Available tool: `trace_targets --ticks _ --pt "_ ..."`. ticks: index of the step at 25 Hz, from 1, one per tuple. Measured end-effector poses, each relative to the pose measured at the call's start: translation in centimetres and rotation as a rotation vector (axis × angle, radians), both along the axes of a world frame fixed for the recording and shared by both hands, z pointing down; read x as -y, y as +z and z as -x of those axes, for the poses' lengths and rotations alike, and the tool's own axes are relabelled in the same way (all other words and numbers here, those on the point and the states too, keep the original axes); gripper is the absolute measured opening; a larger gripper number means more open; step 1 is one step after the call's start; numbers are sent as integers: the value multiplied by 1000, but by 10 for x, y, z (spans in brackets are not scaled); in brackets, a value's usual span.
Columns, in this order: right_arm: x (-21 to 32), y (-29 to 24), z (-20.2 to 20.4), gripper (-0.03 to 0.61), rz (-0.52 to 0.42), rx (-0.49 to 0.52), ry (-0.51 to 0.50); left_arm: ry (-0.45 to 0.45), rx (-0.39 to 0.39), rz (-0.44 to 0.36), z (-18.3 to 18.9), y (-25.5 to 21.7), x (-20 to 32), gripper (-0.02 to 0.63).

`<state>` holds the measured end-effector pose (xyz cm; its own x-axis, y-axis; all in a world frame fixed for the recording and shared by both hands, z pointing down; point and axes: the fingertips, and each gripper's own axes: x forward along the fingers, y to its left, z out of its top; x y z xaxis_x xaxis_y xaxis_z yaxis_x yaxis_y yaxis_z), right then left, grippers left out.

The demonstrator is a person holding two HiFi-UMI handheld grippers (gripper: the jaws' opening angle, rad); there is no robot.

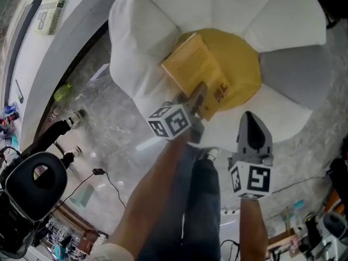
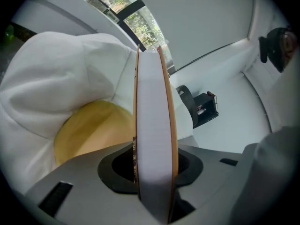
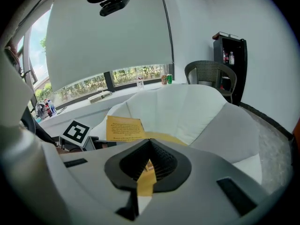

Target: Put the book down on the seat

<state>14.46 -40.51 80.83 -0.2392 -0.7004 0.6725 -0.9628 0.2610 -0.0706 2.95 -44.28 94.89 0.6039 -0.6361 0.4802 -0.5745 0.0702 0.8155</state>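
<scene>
1. Yellow book (image 1: 197, 69): it is clamped in the left gripper (image 1: 199, 101) by its near edge. It is held over the left part of the yellow cushion (image 1: 244, 64) of the seat (image 1: 147, 31) and overlaps the white petal beside it. Whether book and cushion touch cannot be determined.
2. In the left gripper view the book's page edge is seen head-on. A white block of pages stands upright between two orange cover edges, and the jaws are pressed on both covers.
3. Right gripper (image 1: 248, 118): its jaws are drawn together at the tips, and nothing is seen between them. It is held apart from the book, to the right of the left gripper, over the white front petal of the seat.
4. Seat edges: white padded petals are raised round the cushion at the back and left. One grey petal (image 1: 293, 72) is set at the right. A bare stretch of cushion is exposed to the right of the book.
5. Surroundings: a marbled floor (image 1: 109, 124) is seen left of the seat, bounded by a curved white ledge (image 1: 65, 53). The person's legs (image 1: 201, 200) are placed close to the seat's front rim, below the two grippers.
</scene>
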Motion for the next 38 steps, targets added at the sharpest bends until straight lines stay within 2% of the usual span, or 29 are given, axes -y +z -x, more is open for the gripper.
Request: trace_targets --ticks 7,11,19,31,38 --pt "-6 33 13 3 3 17 -5 -57 -189 29 -3 30 9 147" --pt "-1 44 22 3 -6 38 -7 -89 -237 50 -2 37 10 149" --pt "2 51 37 3 6 57 -21 -111 -234 136 -2 57 2 163" --pt "-3 44 43 3 5 56 -34 -67 -79 263 1 71 -21 318" --pt "-13 33 37 3 11 41 -31 -100 -17 337 14 69 -44 354"
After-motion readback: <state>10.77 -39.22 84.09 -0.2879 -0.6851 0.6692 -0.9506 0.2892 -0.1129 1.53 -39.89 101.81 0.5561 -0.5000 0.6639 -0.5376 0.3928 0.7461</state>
